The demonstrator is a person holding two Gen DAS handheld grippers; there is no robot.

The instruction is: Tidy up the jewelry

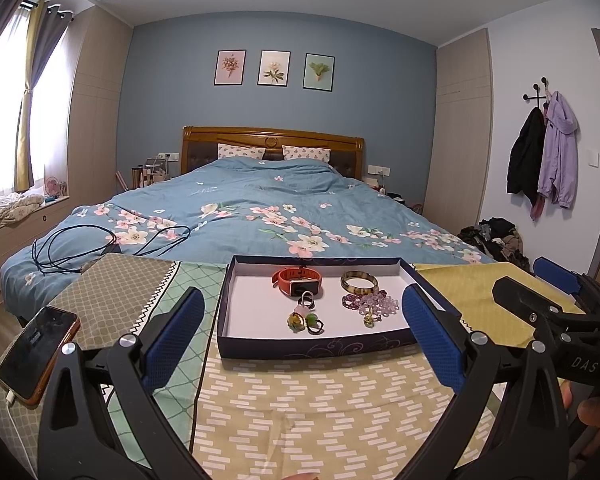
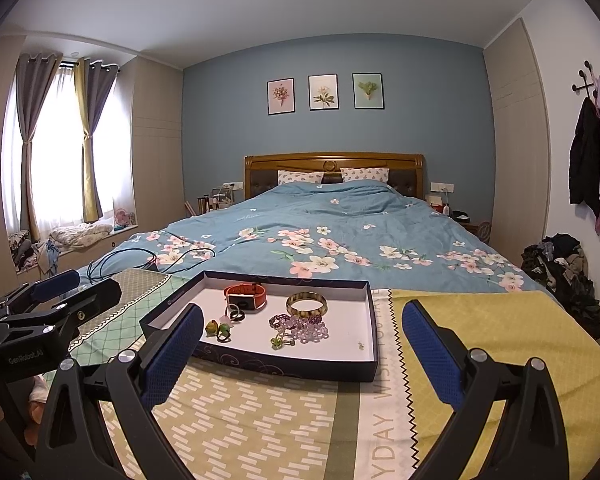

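The left gripper (image 1: pixel 302 336) fills the lower frame, its blue textured jaws apart and empty. At left lies a glossy phone (image 1: pixel 38 354); mid-frame, the shallow navy box (image 1: pixel 316 347), long axis left-right, holds an orange watch (image 1: pixel 297 281), a bangle (image 1: pixel 359 282) and beads (image 1: pixel 366 303). The right gripper (image 2: pixel 302 344), jaws apart, has "YDAY" on the tablecloth (image 2: pixel 384 432) below it.

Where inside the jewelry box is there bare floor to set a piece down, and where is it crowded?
Bare floor in the box lies along its right wall, but for one tiny piece, and in the left part beside the orange watch. It is crowded mid-box: rings, bangle and purple beads cluster together.
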